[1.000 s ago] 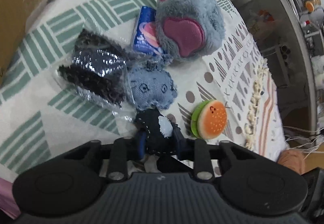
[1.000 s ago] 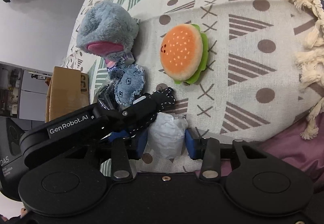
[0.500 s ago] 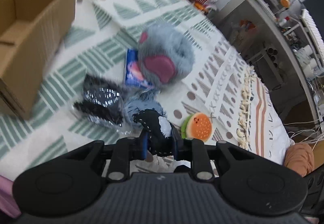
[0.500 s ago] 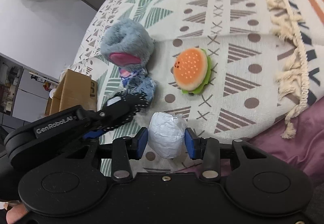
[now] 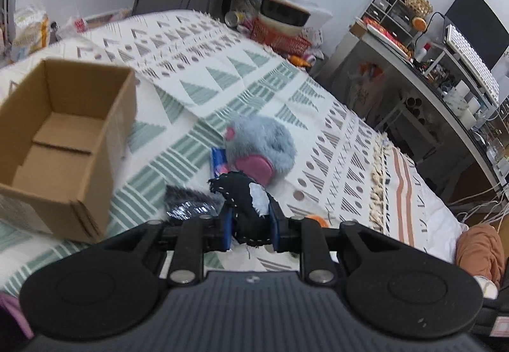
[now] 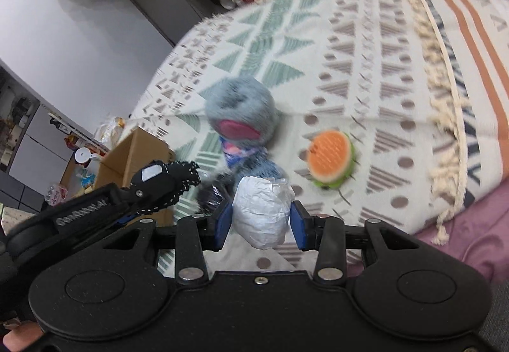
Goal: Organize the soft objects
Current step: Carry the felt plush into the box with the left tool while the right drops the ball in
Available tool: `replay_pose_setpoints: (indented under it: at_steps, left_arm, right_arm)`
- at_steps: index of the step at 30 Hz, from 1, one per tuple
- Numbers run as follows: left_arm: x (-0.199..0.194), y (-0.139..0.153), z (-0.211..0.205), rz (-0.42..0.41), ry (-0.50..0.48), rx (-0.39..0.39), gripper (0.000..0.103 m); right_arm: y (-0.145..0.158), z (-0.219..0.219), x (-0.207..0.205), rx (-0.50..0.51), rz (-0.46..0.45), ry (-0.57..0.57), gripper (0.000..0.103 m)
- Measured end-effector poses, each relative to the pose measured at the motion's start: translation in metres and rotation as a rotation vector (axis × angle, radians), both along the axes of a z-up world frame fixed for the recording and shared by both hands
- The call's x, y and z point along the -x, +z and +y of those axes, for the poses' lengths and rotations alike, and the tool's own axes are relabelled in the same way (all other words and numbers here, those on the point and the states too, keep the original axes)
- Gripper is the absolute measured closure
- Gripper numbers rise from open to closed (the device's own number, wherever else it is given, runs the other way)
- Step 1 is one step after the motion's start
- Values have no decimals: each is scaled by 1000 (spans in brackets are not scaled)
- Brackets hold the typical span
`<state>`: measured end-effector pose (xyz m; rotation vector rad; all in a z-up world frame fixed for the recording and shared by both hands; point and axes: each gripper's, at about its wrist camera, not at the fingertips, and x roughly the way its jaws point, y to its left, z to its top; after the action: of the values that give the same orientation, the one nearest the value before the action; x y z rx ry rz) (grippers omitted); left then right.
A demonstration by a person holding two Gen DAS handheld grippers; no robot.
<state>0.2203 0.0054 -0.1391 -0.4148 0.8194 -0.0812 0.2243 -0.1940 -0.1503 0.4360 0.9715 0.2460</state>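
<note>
On the patterned blanket we see the cardboard box far left, with the furry plush well to its right. A flat packet lies against the plush's left side, partly under it. Nearer us than the plush lies a wrapped bundle. In the right wrist view the burger toy sits right of the plush, apart from it, and the denim toy lies just in front of the plush. A desk stands beyond the blanket's right edge.

your left tool pinching a black stitched plush, right tool squeezing a crinkly white wrapped ball, fuzzy grey plush, burger plush lying on the bed blanket, open cardboard box nearby
</note>
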Motion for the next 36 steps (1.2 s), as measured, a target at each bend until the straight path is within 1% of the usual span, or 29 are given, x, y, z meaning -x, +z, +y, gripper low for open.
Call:
replay_pose_setpoints:
  at_steps: [2,6,11,14,17,20,29,32,36]
  left_arm:
    - [-1,2,8,-5,14,-19,81]
    - [-3,6,24,-9,37,-29,81]
    - [1,16,39,-49,48,-60,81]
    - [2,21,48,-58,52,-51,81]
    - [4,24,56,-72,61,-64,81]
    - [5,27,68,-82,77,-54,81]
    - [5,31,108,-93,171,-47,81]
    - [4,29,125,-89,205,-11,81]
    - [3,27,144,-80,254,-1,81]
  right_arm:
    - [6,7,-2,10,-22,8,64]
    - [19,22,-5,39,-65,29,64]
    - [28,40,-7,67,-100,46,64]
    - [33,52,-8,83,-116,58,64]
    - [38,66,-9,95,-127,69,64]
    - [42,78,-12,117,-138,78,64]
    - [54,112,-20,118,-193,104,63]
    - [56,125,-25,111,-199,115,63]
    - [56,144,-30,102,-210,150,63]
